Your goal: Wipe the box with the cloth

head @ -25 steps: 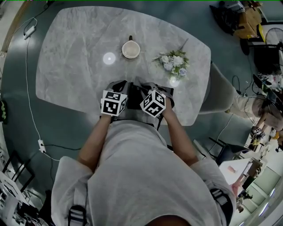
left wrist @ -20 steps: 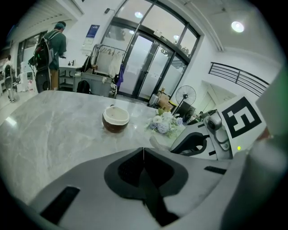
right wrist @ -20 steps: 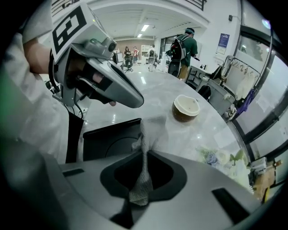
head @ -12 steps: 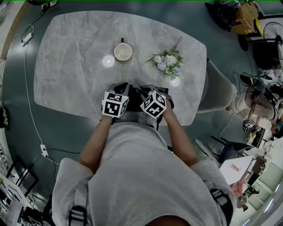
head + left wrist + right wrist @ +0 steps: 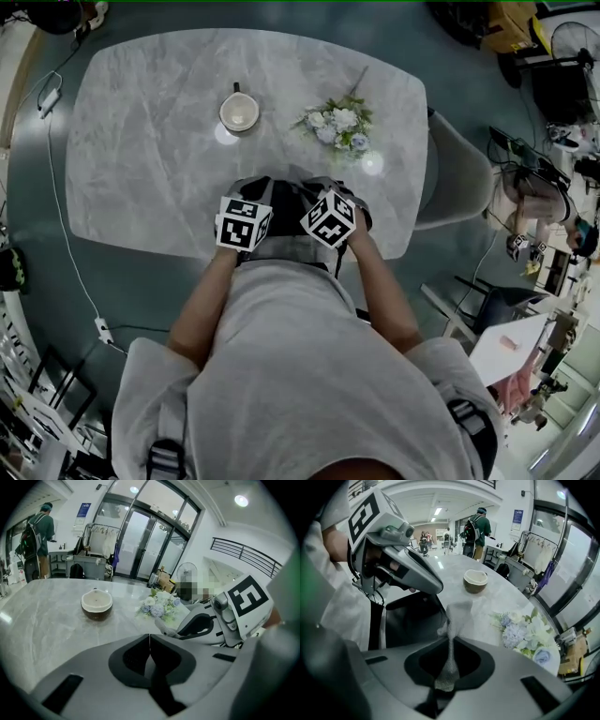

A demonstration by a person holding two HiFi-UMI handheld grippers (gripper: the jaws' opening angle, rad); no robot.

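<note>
A dark box (image 5: 412, 620) lies at the table's near edge, between both grippers; in the head view only a dark strip of the box (image 5: 287, 199) shows. My right gripper (image 5: 451, 653) is shut on a thin pale cloth (image 5: 453, 618), which stands up out of the jaws just right of the box. Seen from above, the right gripper (image 5: 323, 187) sits close beside the left gripper (image 5: 251, 186). My left gripper (image 5: 150, 644) is shut with nothing between its jaws, and its body hangs over the box's left side.
A brown-and-cream cup (image 5: 239, 111) stands at the middle of the marble table (image 5: 141, 159), with a small bunch of pale flowers (image 5: 335, 123) to its right. A grey chair (image 5: 457, 178) is at the table's right end. Several people stand far behind the table.
The head camera has swung, so the cup and flowers sit further left in the picture. Both grippers stay at the table's near edge, almost unmoved.
</note>
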